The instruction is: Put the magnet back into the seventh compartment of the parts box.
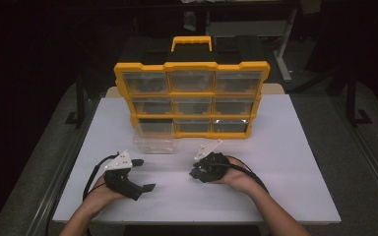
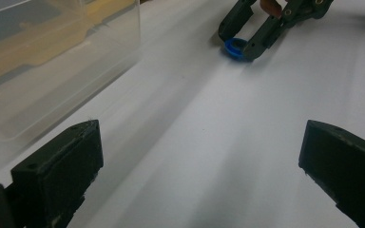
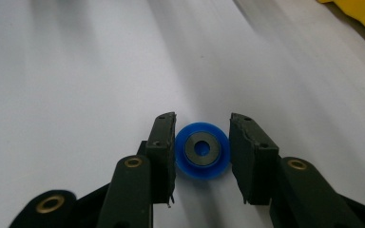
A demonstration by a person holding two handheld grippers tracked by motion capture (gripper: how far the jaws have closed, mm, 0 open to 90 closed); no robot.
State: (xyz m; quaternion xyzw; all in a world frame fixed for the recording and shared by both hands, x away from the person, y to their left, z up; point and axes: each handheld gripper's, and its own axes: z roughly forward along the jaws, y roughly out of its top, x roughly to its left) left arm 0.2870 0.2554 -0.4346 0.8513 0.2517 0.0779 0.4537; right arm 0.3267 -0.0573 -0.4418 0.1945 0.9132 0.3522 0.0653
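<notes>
A small blue ring with a grey metal centre lies flat on the white table. My right gripper is shut on it, one black pad pressed against each side. From above, that gripper sits at the table's centre front with the blue ring at its tip. The left gripper view also catches the right gripper and the ring farther off. My left gripper rests at the front left, jaws wide open and nothing between them.
A yellow organiser with clear drawers stands upright at the back of the table. One clear drawer sits pulled out on the table at its lower left, close to the left gripper.
</notes>
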